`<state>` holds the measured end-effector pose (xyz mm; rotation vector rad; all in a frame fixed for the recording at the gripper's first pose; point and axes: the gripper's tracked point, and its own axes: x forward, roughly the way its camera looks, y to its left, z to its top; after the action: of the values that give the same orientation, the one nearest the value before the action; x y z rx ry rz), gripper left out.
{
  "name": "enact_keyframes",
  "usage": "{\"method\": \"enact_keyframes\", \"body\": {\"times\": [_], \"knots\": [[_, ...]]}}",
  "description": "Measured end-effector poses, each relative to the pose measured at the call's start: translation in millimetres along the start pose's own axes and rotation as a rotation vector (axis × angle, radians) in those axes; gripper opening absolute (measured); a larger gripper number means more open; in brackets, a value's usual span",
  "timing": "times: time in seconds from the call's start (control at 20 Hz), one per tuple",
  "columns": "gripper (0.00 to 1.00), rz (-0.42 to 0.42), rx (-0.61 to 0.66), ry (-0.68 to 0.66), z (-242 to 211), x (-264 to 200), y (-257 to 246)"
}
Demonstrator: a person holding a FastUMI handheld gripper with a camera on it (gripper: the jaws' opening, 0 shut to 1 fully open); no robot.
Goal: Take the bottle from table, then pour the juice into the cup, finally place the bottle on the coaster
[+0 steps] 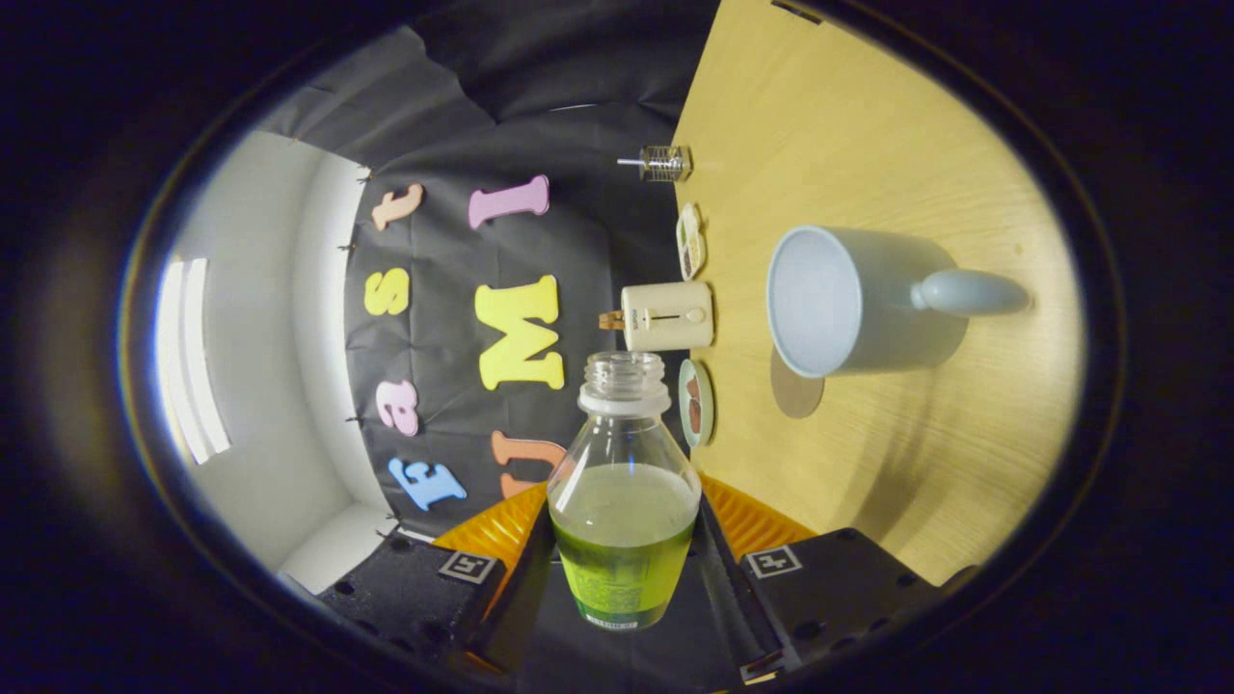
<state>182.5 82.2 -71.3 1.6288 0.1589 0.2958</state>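
I have the bottle (624,501) pinched between my fingers (521,578), its open neck pointing straight ahead along them and green juice pooled low in the body. The cup (848,299) sits on the table (868,125) beyond my fingers and off to the right, its mouth turned toward the bottle. My guess: I must swing right to bring neck over rim.

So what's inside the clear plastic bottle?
Green juice fills the lower part of the clear plastic bottle, held between the gripper fingers. Its cap is off. The label hides part of the juice.
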Motion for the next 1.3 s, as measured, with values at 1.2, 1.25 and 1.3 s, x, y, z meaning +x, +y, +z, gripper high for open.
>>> {"method": "enact_keyframes", "body": {"times": [1.2,1.25,1.3], "knots": [[0.79,0.050,0.333,0.073,8.9,0.7,6.3],[0.79,0.055,0.343,0.075,9.3,1.0,8.2],[0.79,0.059,0.354,0.079,9.1,-1.4,9.6]]}}
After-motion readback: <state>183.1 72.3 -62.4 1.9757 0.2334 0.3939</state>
